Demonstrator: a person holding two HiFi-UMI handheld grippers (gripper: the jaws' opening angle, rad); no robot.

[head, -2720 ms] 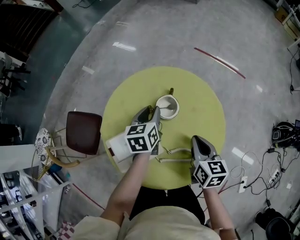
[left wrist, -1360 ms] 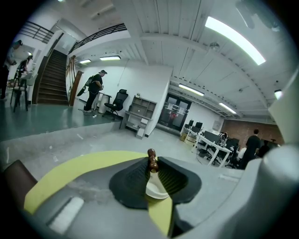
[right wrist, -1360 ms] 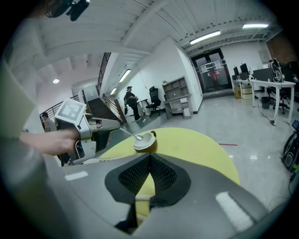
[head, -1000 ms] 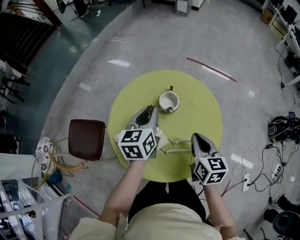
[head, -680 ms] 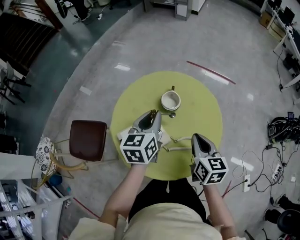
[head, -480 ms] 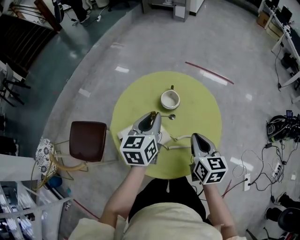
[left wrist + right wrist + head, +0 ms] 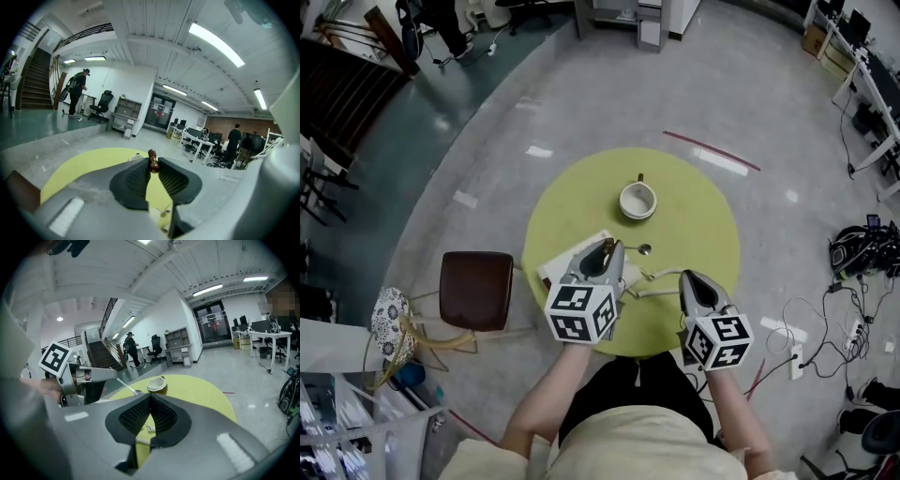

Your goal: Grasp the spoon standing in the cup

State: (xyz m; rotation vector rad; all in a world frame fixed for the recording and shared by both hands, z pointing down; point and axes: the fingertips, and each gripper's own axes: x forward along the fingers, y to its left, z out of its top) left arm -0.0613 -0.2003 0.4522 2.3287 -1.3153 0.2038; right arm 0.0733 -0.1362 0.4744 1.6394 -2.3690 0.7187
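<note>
My left claw (image 7: 151, 165) is clamped on the wooden handle of the spoon (image 7: 643, 249), which has come out of the cup (image 7: 637, 200) and now hangs nearer me over the worktop (image 7: 703, 225). I judge the grasp done. My right claw (image 7: 150, 403) is closed and empty.

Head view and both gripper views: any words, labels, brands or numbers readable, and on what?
No readable text anywhere.
Left gripper and right gripper: square marker patterns only, no letters.
Cup: no print visible.
White sheet under the left gripper: too small to tell.
</note>
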